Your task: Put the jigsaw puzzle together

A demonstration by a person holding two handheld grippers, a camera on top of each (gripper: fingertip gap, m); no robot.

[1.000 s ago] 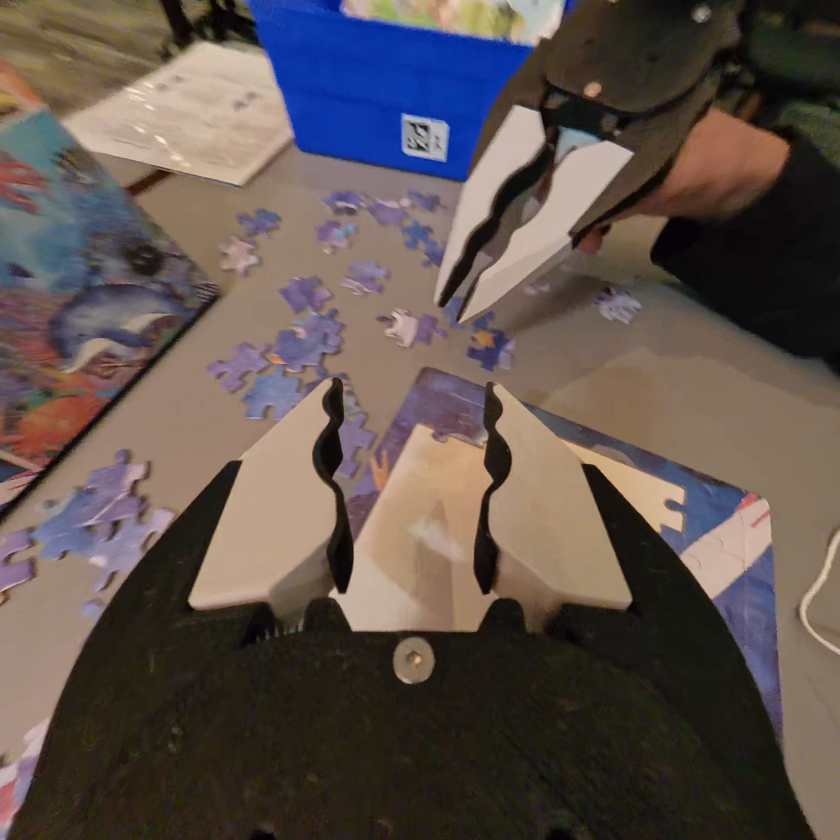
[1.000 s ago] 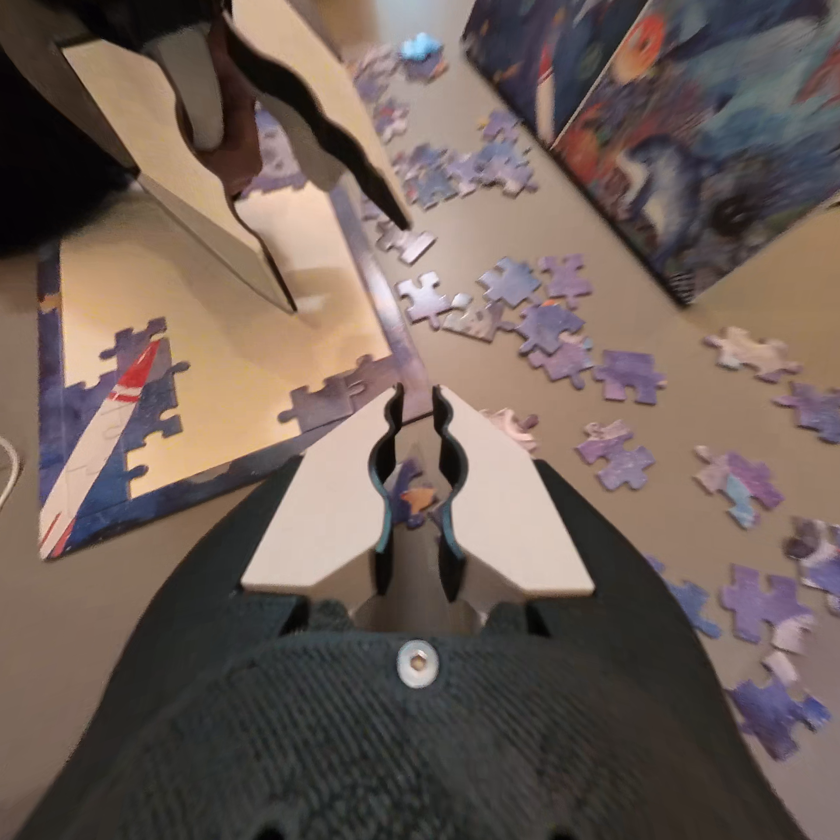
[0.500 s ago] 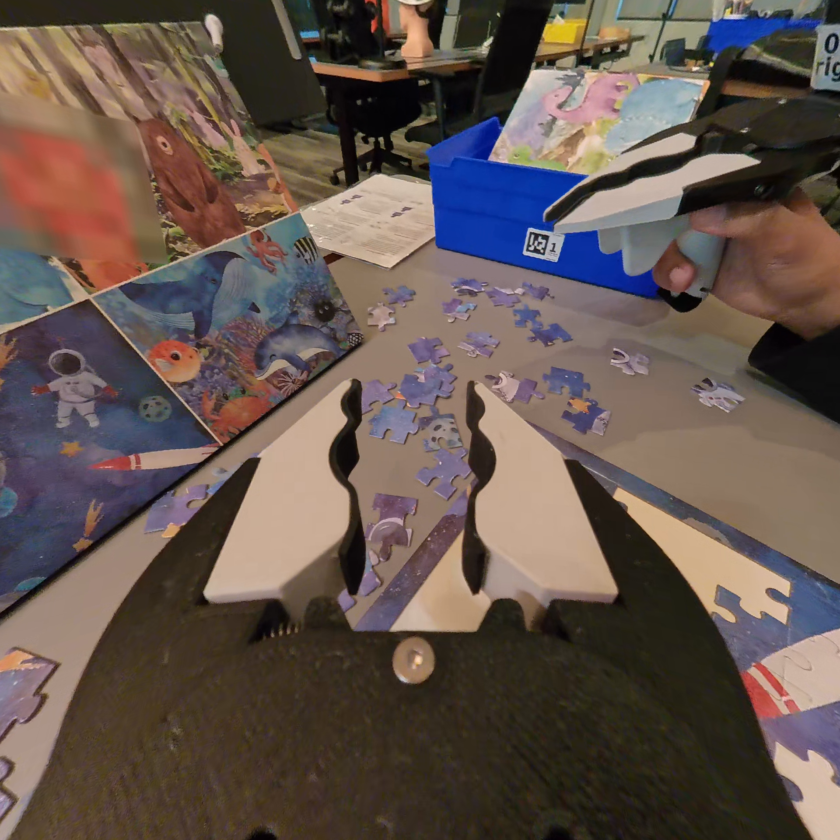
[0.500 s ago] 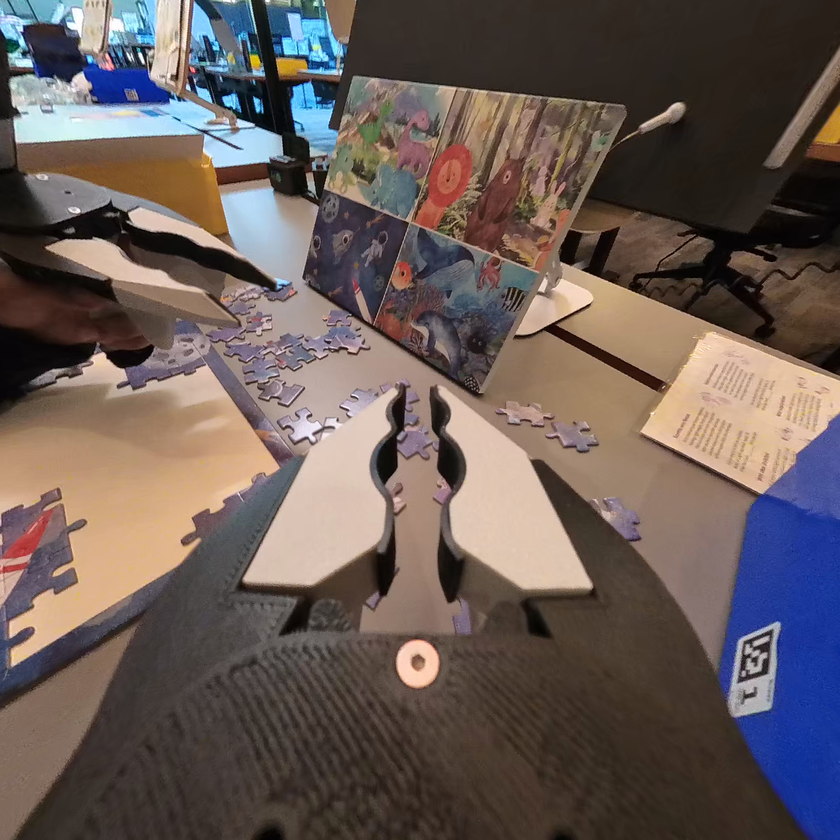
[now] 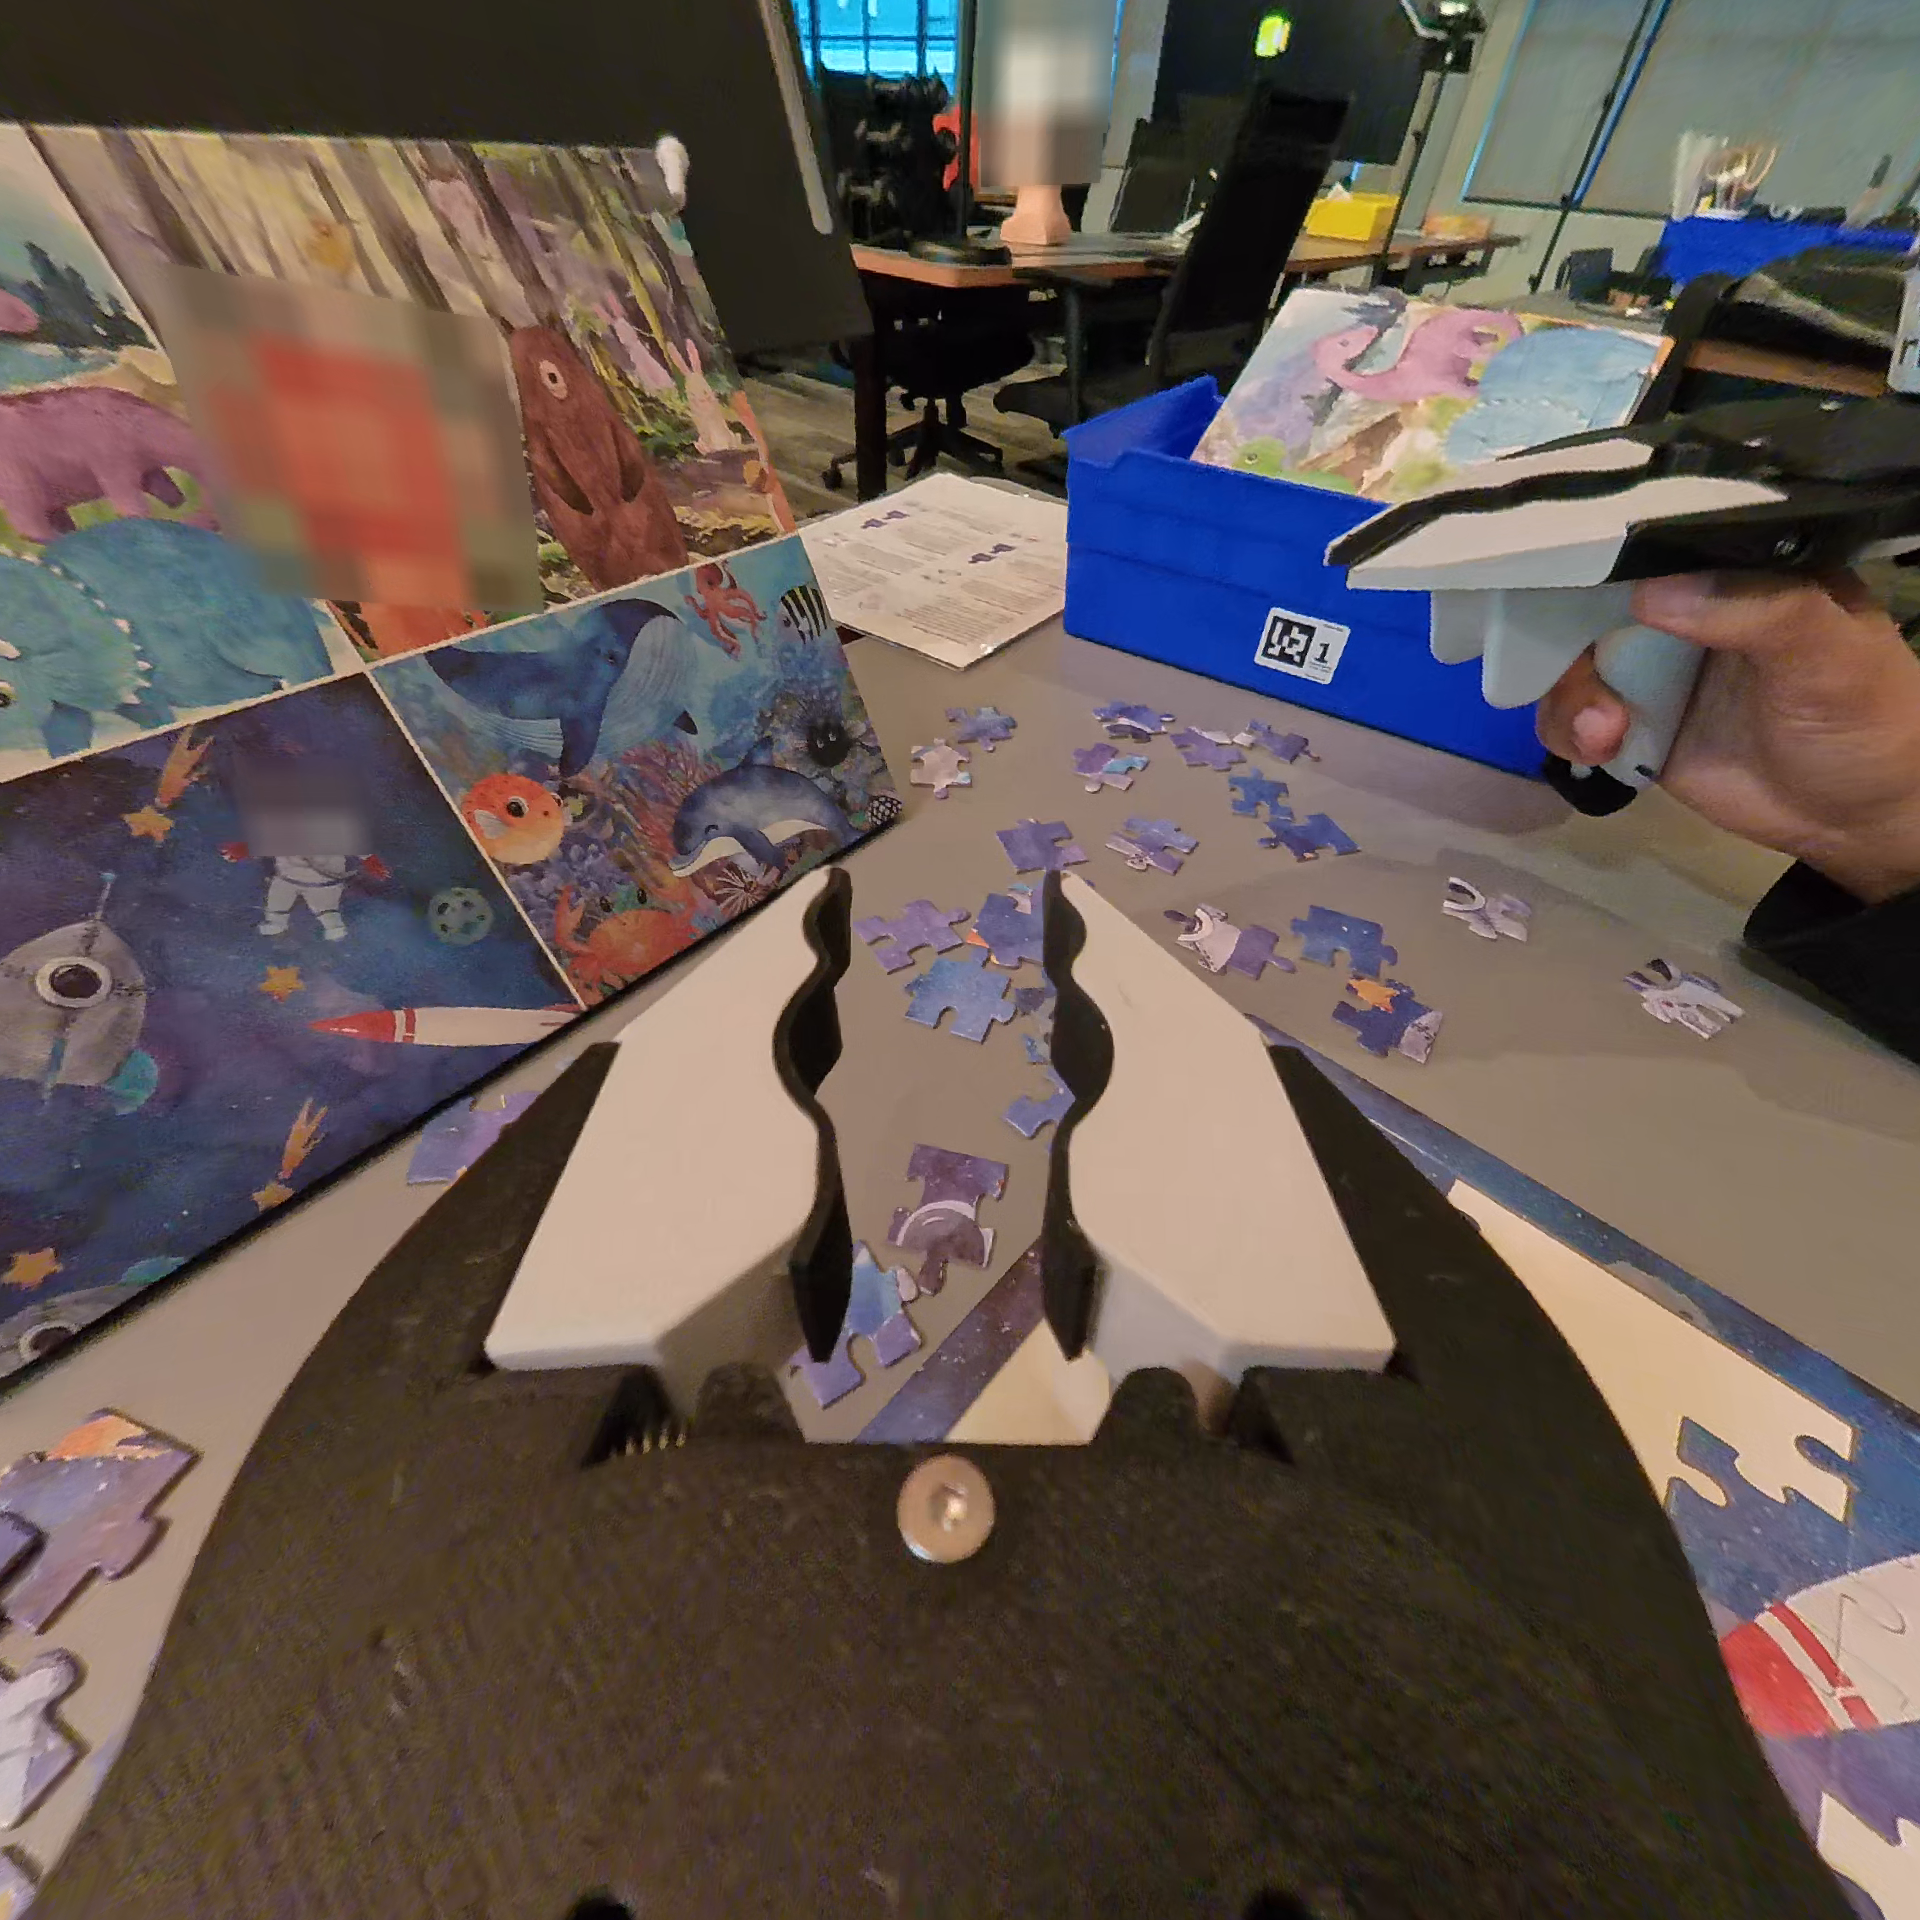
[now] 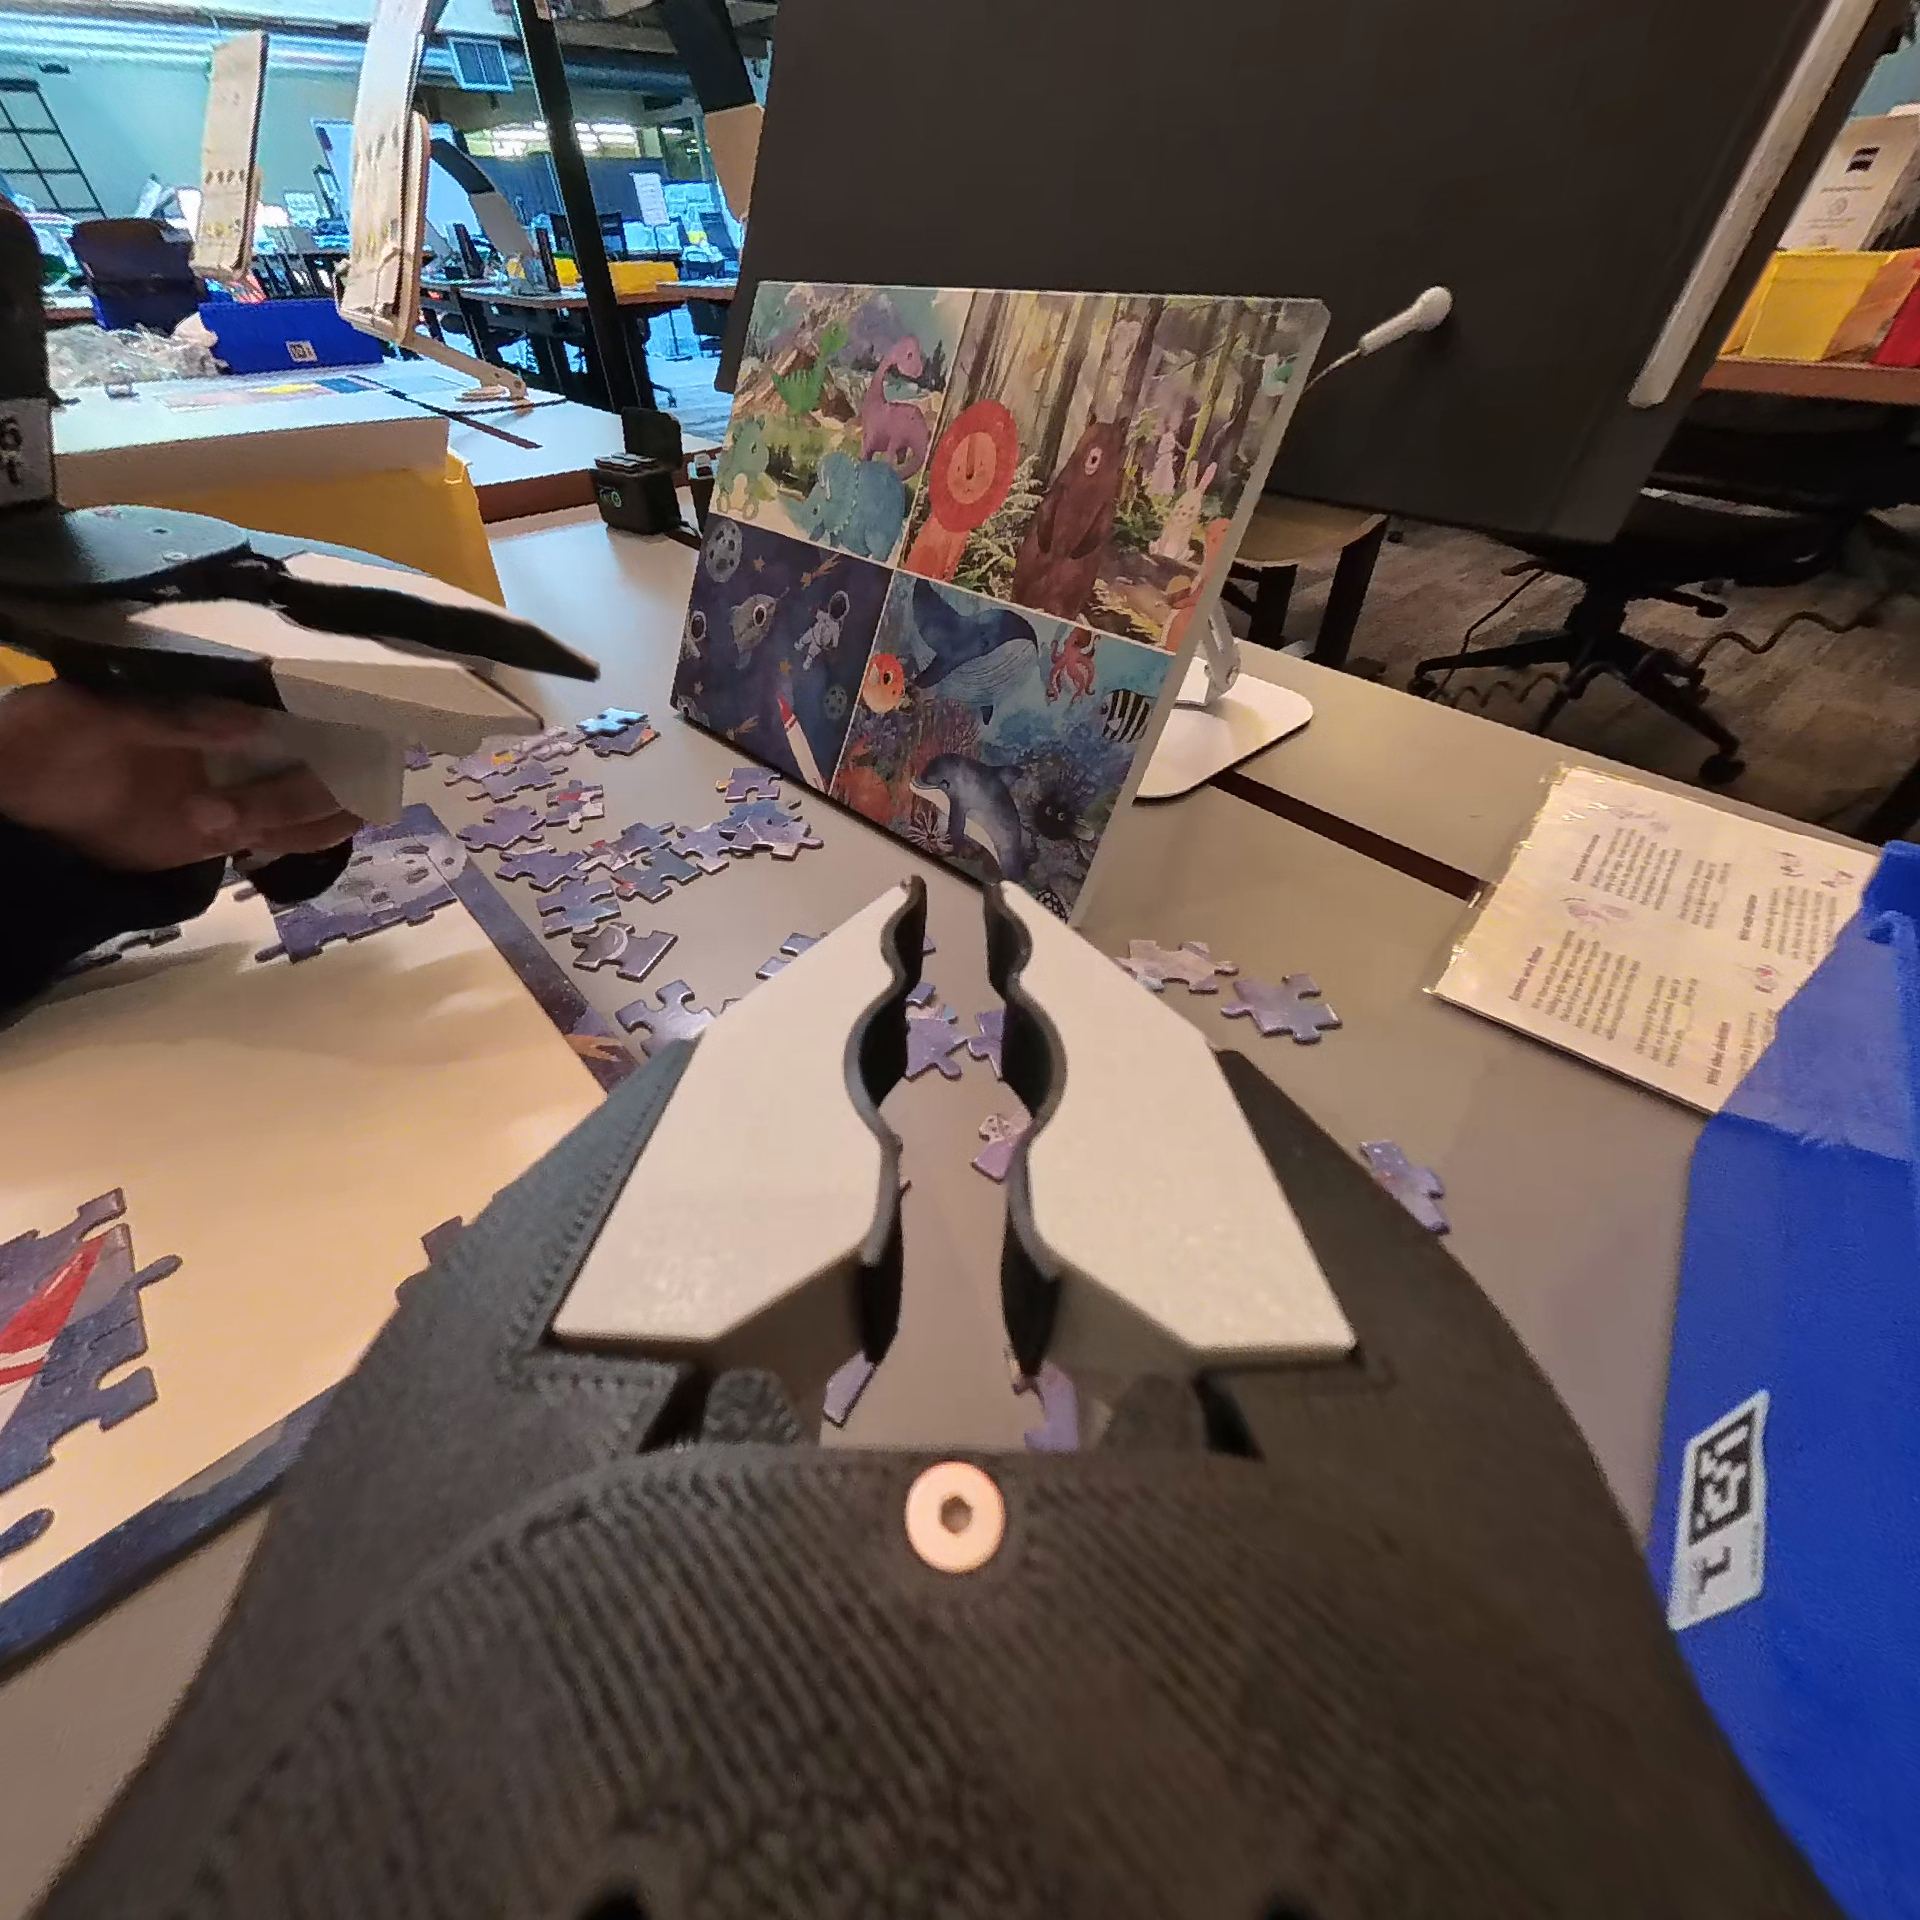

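Both grippers are up off the grey table (image 5: 1558,1122), neither one carrying anything. The left gripper (image 5: 940,894) has its jaws parted with just air between them, loose purple puzzle pieces (image 5: 961,992) scattered on the table beyond its tips toward 12 o'clock. The right gripper (image 6: 954,899) is nearly closed, a thin gap left, nothing in it. The picture board (image 6: 997,582) stands at its 12 o'clock, the puzzle tray (image 6: 260,1122) at 9 and a blue bin (image 6: 1829,1351) at 3.
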